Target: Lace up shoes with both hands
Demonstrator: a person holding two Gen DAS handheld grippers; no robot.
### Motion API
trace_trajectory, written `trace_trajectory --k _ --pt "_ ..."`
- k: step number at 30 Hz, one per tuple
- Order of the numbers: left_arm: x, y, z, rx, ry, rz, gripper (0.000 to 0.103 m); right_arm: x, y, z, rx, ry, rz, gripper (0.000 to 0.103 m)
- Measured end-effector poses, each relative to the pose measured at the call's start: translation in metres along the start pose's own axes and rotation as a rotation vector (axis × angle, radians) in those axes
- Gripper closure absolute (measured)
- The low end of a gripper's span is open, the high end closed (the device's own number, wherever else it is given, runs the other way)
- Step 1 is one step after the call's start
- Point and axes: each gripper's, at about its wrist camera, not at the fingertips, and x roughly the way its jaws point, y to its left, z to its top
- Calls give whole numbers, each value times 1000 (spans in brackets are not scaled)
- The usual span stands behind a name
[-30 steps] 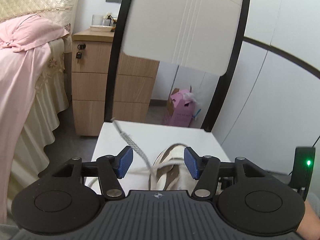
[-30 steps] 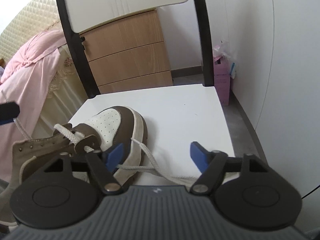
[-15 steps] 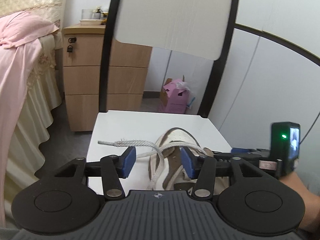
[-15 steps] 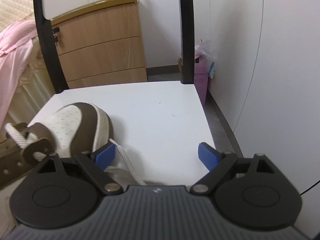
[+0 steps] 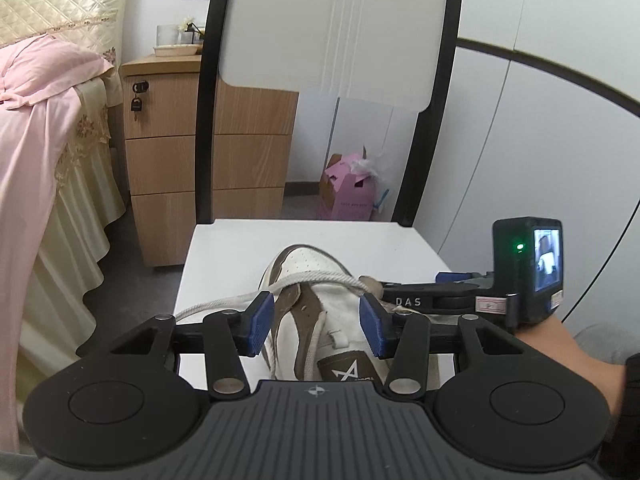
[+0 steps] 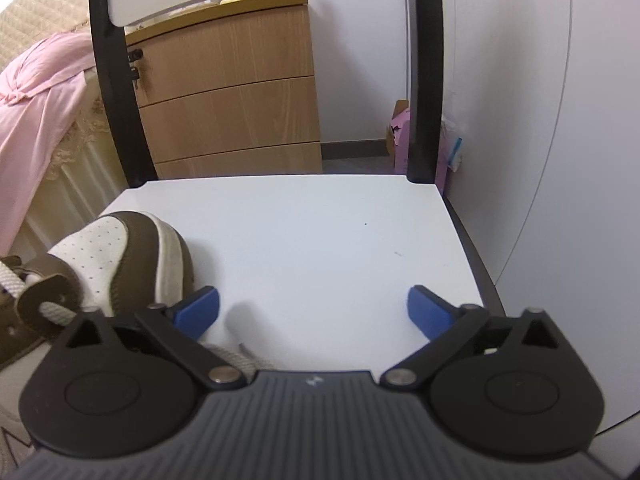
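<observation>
So the brown and white shoe (image 5: 320,304) is sitting on the white chair seat (image 6: 320,232), toe toward the backrest, with its cream lace (image 5: 224,302) trailing off to the left. The left gripper (image 5: 316,324) hovers over the tongue, pads apart and not pinching anything. The right gripper (image 6: 314,310) is just right of the shoe, jaws opening wide over bare seat, nothing between them.

Shoe (image 5: 320,300): matt brown suede w/ white perforated leather; lace (image 5: 308,278) is rough woven cloth. Under shoe, chair seat (image 6: 320,232) smooth white, slightly glossy. Behind chair, cabinet (image 5: 168,168) light wood-grain, matt. Gripper pads (image 5: 259,322) ribbed blue rubber.
</observation>
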Motion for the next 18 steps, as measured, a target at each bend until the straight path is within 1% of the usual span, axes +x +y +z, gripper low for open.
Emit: trace_trajectory --k 5,10,12,14,18 --pt "-3 -1 0 -12 -3 -4 51 2 1 1 -13 6 25 0" --pt "-5 -3 -1 -17 0 -6 51 3 2 1 -16 7 29 0" --pt "-5 -4 -1 -16 4 -7 50 4 -7 9 -21 9 32 0" --pt "-5 -5 -2 -11 7 -4 50 5 -12 12 -26 12 13 0" --pt "-4 -4 -2 -16 12 -5 50 5 -12 16 -29 13 7 0"
